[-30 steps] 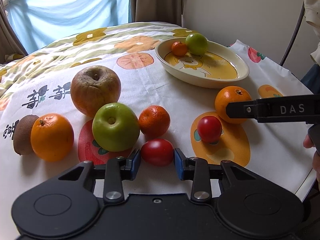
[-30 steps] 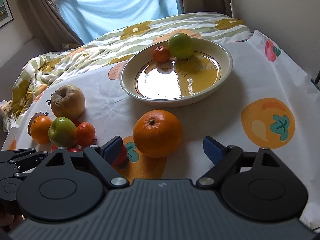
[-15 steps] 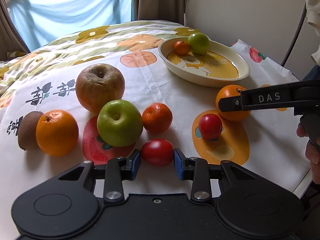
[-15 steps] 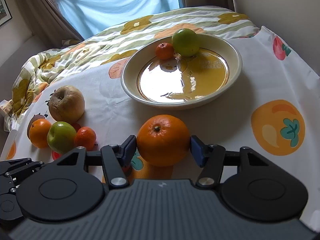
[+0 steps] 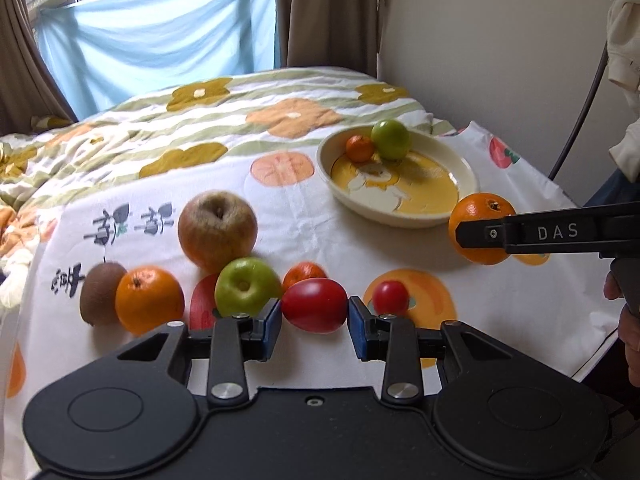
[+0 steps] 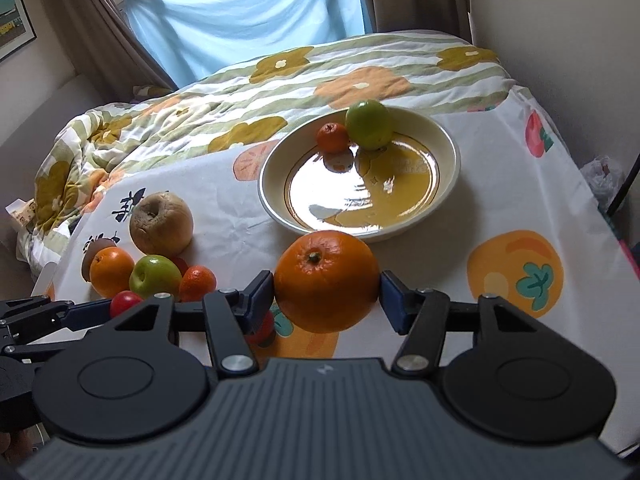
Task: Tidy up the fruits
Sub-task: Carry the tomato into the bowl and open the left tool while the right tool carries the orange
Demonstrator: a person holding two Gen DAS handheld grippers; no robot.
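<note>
Left gripper (image 5: 314, 316): bottom centre of the left wrist view; blue pads pinch a red tomato (image 5: 314, 305) from both sides. The tomato sits clear of the cloth, in front of the fruit cluster.
Right gripper (image 6: 327, 294): bottom centre of the right wrist view; its pads clamp a large orange (image 6: 326, 281), stem end up. Jaws closed in on it within the last second and the fruit now fills the gap between them. In the left wrist view the same orange shows at the right edge, behind a black finger marked "DAS", just in front of the plate.
Hand (image 5: 628, 312): right edge of the left wrist view, fingers around the right gripper's handle.
Plate (image 6: 448, 168): cream rim, yellow centre, upper middle of the right wrist view. Holds a green apple (image 6: 369, 123) and a small mandarin (image 6: 333, 137), touching each other at the far rim.
Fruit cluster, left of centre in the left wrist view: wrinkled brownish apple (image 5: 217, 231) at the back; in front of it a second green apple (image 5: 246, 286), with a second mandarin (image 5: 302, 272) just to its right; another orange (image 5: 149, 299) to its left, then a kiwi (image 5: 101, 298) touching that orange.
Small tomato (image 5: 391, 298): lies alone on an orange print of the cloth, right of the left gripper's held tomato.
Tablecloth (image 5: 360, 240): white with fruit prints, creased; a flowered quilt (image 5: 200, 120) lies beyond it, upper half of frame.
</note>
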